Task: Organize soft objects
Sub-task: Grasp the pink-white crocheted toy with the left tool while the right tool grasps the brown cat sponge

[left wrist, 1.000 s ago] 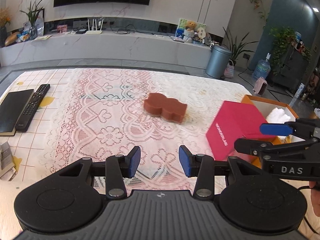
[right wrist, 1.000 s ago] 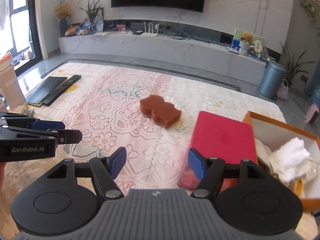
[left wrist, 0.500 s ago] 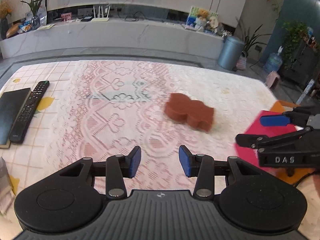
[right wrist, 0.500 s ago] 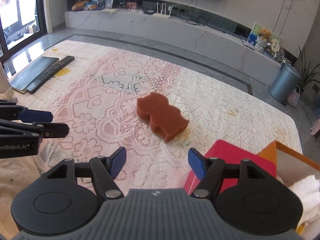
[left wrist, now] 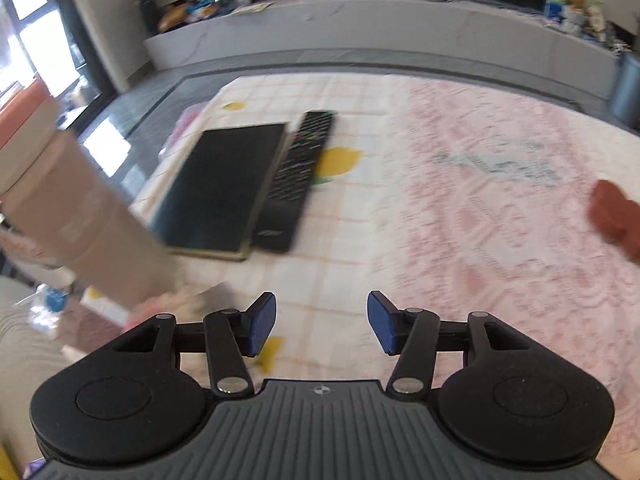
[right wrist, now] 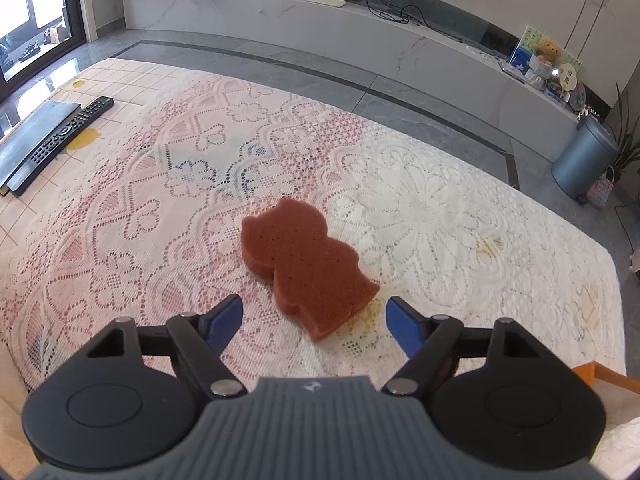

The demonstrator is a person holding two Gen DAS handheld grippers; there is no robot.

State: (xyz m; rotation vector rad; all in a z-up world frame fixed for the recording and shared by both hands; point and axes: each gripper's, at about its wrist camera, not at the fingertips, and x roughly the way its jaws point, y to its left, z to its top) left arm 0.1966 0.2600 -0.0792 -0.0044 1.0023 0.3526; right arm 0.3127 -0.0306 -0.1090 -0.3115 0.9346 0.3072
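Observation:
A brown, animal-shaped sponge (right wrist: 298, 260) lies flat on the lace tablecloth (right wrist: 420, 216). My right gripper (right wrist: 314, 318) hangs just over the sponge's near end. Its jaws are opening, and the blue pads (right wrist: 224, 318) stand apart on either side of that end without touching it. In the left wrist view the same sponge (left wrist: 614, 216) shows blurred at the right edge. My left gripper (left wrist: 322, 322) points down at the checked cloth far to the sponge's left. Its jaws are opening too, with nothing between them.
A black book (left wrist: 224, 188) and a remote control (left wrist: 298, 176) lie ahead of the left gripper. A tall pinkish cylinder (left wrist: 60, 208) stands close at its left. An orange box corner (right wrist: 604, 376) shows at the right gripper's lower right. The table's far edge drops to grey floor.
The left view swung left: the sponge slid to the right edge, and the book and remote came to the centre. The right gripper closed in on the sponge. Both jaws stand wider.

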